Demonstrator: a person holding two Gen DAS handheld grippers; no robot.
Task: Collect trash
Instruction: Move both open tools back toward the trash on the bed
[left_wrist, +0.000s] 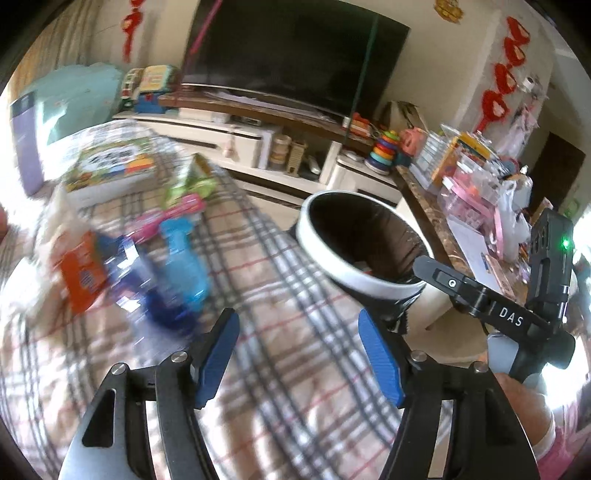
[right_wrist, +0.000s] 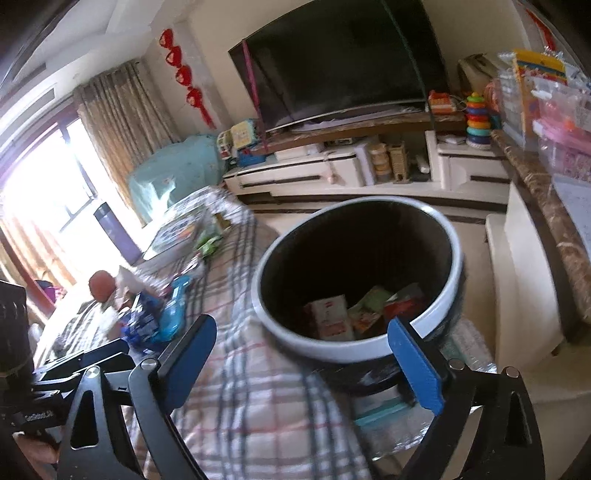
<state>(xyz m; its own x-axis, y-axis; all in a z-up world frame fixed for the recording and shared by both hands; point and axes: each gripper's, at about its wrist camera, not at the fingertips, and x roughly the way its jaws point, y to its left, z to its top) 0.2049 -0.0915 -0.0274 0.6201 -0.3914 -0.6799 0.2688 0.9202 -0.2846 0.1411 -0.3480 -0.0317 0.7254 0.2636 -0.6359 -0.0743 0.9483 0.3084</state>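
Both jaws gape; wrappers (right_wrist: 351, 314) (three) fill bin (right_wrist: 354, 347).

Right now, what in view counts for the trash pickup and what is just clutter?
Job:
- trash bin, wrappers already inside
- orange packet
- blue wrappers
- pink wrapper
- left gripper, right gripper, both open, empty

Lying about:
- TV
- stacking-ring toy
- picture box

A white-rimmed, dark-lined trash bin (right_wrist: 360, 284) is seen upright beside the plaid-covered surface, with several packets (right_wrist: 330, 317) lying at its bottom. Blurred wrappers (left_wrist: 129, 266) (orange, blue, pink) are scattered on the plaid cloth.
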